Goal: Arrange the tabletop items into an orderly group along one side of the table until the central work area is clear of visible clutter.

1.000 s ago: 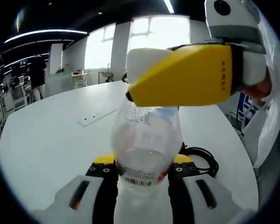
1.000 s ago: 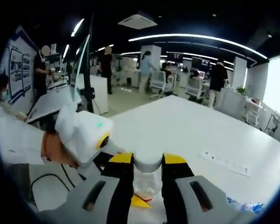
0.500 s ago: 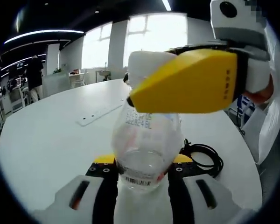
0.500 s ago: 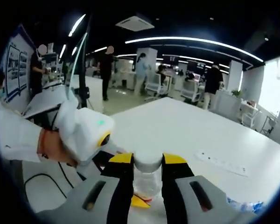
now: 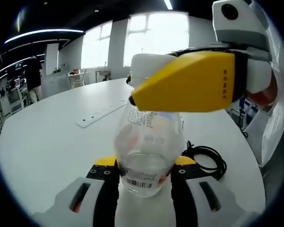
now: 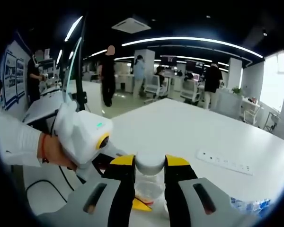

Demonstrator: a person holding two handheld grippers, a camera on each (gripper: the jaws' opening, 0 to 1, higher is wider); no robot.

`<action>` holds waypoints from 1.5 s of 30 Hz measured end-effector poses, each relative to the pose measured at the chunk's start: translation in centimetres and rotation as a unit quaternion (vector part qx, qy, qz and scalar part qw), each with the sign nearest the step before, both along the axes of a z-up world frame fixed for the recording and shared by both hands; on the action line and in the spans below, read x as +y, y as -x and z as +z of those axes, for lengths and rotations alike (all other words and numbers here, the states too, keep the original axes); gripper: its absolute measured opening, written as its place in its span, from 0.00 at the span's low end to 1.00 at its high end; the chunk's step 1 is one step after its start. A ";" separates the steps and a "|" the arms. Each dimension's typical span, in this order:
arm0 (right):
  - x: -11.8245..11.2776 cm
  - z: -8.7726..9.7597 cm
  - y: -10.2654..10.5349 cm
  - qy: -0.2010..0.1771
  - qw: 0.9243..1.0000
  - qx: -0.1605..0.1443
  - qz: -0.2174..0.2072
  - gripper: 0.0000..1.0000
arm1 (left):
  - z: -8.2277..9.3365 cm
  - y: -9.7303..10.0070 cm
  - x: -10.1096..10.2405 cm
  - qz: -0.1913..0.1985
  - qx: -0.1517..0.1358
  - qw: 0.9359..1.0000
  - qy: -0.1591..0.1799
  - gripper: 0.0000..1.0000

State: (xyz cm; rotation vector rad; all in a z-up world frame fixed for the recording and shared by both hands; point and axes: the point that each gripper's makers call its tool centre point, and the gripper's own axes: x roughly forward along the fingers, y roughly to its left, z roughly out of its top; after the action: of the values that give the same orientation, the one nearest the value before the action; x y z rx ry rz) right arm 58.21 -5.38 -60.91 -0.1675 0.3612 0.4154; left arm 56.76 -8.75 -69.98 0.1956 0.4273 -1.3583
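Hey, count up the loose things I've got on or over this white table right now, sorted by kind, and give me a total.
Clear plastic bottle, held between both grippers: 1
White power strip, lying on the table: 1
Black cable, coiled on the table: 1
Total: 3

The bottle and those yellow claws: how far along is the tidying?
Nothing looks grouped yet. In hand: the left gripper clamps the clear plastic bottle low down, and the right gripper grips its white cap. Left: the power strip and black cable lie loose on the white table.
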 end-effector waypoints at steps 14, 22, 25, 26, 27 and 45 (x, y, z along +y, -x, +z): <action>-0.5 0.2 -0.4 -0.008 1.000 -0.004 0.004 0.30 | 0.6 -0.2 -0.4 0.015 0.011 1.000 0.008 0.51; -0.8 0.5 -0.4 -0.013 1.000 -0.002 0.005 0.36 | 0.9 -0.2 0.1 0.030 0.020 0.999 0.008 0.56; -0.9 0.7 -0.3 -0.019 1.000 0.000 0.008 0.37 | 1.3 -0.3 0.3 0.040 0.022 0.999 0.011 0.60; -0.9 0.8 -0.3 -0.020 1.000 0.001 0.008 0.37 | 1.5 -0.3 0.4 0.044 0.026 0.999 0.012 0.60; -0.9 0.9 -0.2 -0.018 1.000 0.001 0.010 0.38 | 1.6 -0.3 0.5 0.047 0.031 0.998 0.014 0.61; -2.9 3.2 0.9 -0.062 0.998 0.001 0.010 0.42 | 5.2 0.2 2.2 0.111 0.044 0.992 0.036 0.74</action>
State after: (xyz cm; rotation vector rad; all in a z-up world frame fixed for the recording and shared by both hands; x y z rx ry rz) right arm 57.28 -8.25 -57.75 -0.0493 0.3354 0.4558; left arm 56.55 -6.53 -64.81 0.0268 0.4583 -1.1648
